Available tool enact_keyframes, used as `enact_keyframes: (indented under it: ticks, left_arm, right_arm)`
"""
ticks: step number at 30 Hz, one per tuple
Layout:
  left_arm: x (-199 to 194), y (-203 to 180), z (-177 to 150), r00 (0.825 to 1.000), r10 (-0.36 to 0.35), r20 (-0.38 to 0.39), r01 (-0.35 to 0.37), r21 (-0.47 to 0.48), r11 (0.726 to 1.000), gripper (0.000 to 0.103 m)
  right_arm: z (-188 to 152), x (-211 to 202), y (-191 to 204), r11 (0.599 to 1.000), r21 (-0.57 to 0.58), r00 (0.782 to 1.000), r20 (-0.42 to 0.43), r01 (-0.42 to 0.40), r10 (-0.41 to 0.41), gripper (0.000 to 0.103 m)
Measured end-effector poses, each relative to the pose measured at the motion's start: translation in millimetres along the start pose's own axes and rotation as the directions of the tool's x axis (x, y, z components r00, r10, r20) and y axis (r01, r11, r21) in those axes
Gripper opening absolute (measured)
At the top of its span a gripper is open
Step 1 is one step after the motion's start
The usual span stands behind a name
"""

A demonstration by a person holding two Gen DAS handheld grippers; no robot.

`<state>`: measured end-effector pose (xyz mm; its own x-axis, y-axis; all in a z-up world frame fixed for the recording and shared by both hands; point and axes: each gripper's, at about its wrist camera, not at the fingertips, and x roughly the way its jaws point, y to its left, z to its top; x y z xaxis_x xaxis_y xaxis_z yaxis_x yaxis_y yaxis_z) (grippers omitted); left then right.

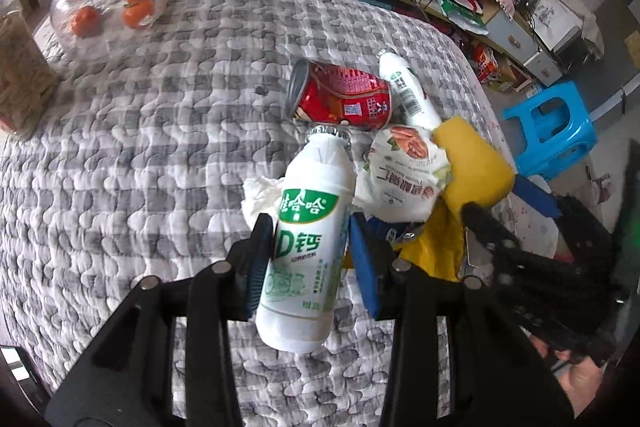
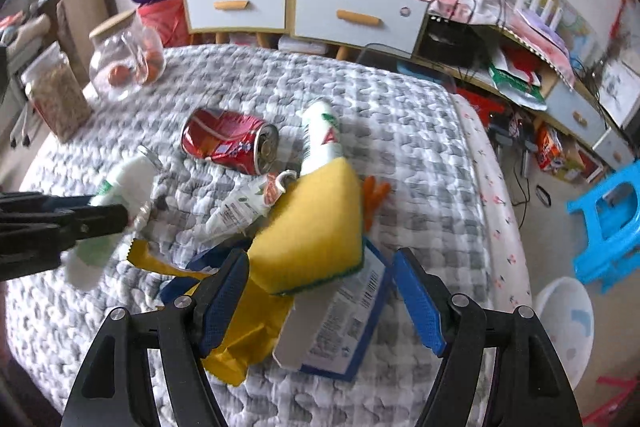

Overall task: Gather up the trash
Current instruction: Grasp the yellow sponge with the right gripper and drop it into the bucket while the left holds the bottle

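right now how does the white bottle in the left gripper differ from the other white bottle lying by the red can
The held white bottle is clamped between the pads of the left hand-held gripper and is off the quilt; the other white bottle lies loose on the quilt against the red can. The held one looks fatter and bigger, though it is nearer the camera. The other is partly covered by the yellow sponge. Both are white plastic with green labels.
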<state>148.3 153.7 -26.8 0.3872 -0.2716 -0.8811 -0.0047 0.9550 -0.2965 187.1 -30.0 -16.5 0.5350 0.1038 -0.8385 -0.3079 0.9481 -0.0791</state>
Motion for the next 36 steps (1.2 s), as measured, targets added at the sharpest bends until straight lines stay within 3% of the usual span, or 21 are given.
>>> enact_keyframes:
  ticks: [4, 6, 11, 23, 30, 36]
  left_arm:
    - [-6.3, 2.2, -0.1, 1.000, 0.008, 0.029, -0.007, -0.018, 1.000, 0.041]
    - [-7.2, 0.9, 0.7, 0.999, 0.007, 0.040, -0.006, -0.024, 1.000, 0.041]
    - [-10.0, -0.1, 1.0, 0.998, 0.006, 0.062, -0.004, -0.036, 0.999, 0.041]
    - [-18.1, -30.3, -4.8, 0.995, -0.030, 0.095, 0.030, -0.001, 1.000, 0.041]
    - [-14.5, -48.5, -9.0, 0.995, -0.047, 0.091, 0.045, 0.029, 0.999, 0.041]
    - [-9.3, -64.6, -13.7, 0.995, -0.059, 0.080, 0.055, 0.048, 0.997, 0.041]
  right_arm:
    - [4.2, 11.1, 5.2, 1.000, -0.023, 1.000, -0.001, 0.015, -0.015, 0.073]
    - [5.2, 12.9, 6.1, 0.999, -0.035, 1.000, -0.003, 0.002, -0.002, 0.047]
    - [3.9, 2.1, 3.5, 0.999, -0.032, 0.999, 0.017, -0.036, 0.036, 0.030]
    - [-8.8, -57.7, -39.4, 0.983, 0.073, 0.974, 0.164, -0.171, 0.158, 0.028]
    - [-28.4, -78.9, -81.4, 0.976, 0.145, 0.972, 0.198, -0.161, 0.131, 0.028]
    - [-54.5, -81.6, -140.3, 0.958, 0.266, 0.984, 0.166, -0.102, 0.059, 0.028]
